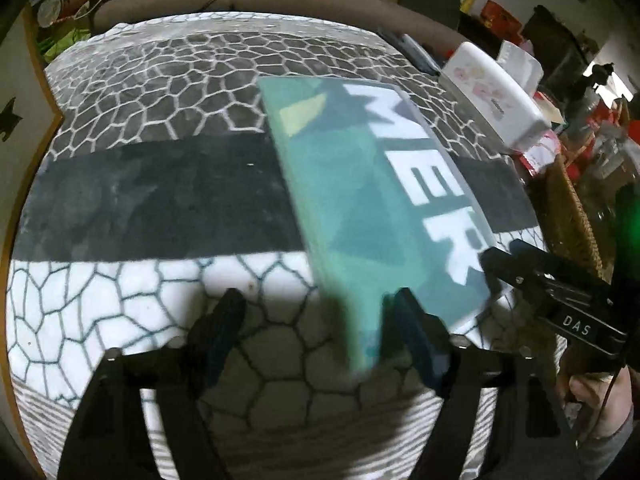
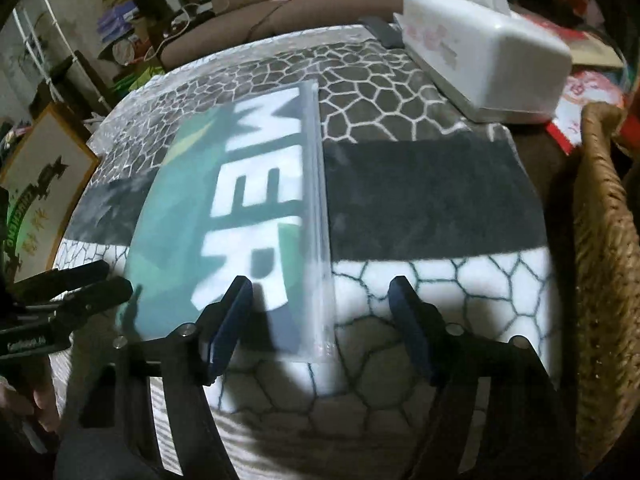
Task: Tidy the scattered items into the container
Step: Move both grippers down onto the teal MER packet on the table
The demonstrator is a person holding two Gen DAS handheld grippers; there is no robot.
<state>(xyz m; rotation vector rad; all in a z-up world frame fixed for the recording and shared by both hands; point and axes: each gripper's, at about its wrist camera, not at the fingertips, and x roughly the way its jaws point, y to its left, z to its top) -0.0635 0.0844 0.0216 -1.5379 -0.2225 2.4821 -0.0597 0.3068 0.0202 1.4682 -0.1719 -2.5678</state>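
Note:
A green book [image 1: 360, 200] with big white letters lies flat on the patterned blanket [image 1: 160, 100]. In the left wrist view my left gripper [image 1: 316, 320] stands open over the book's near left corner, the right finger [image 1: 416, 328] close against the cover's edge. In the right wrist view the book [image 2: 224, 208] is left of centre. Its page edge runs between the spread fingers of my open right gripper [image 2: 320, 308], the left finger [image 2: 232, 316] above the cover. Each gripper shows in the other's view: the right gripper [image 1: 504, 256], the left gripper [image 2: 112, 280].
A wicker basket [image 2: 604, 240] [image 1: 568, 208] stands at the blanket's right edge. A white tissue box [image 2: 488, 48] [image 1: 496, 92] sits at the far right. A sofa with cables lies beyond, a framed picture [image 2: 44, 168] leans at left, and red clutter is behind the basket.

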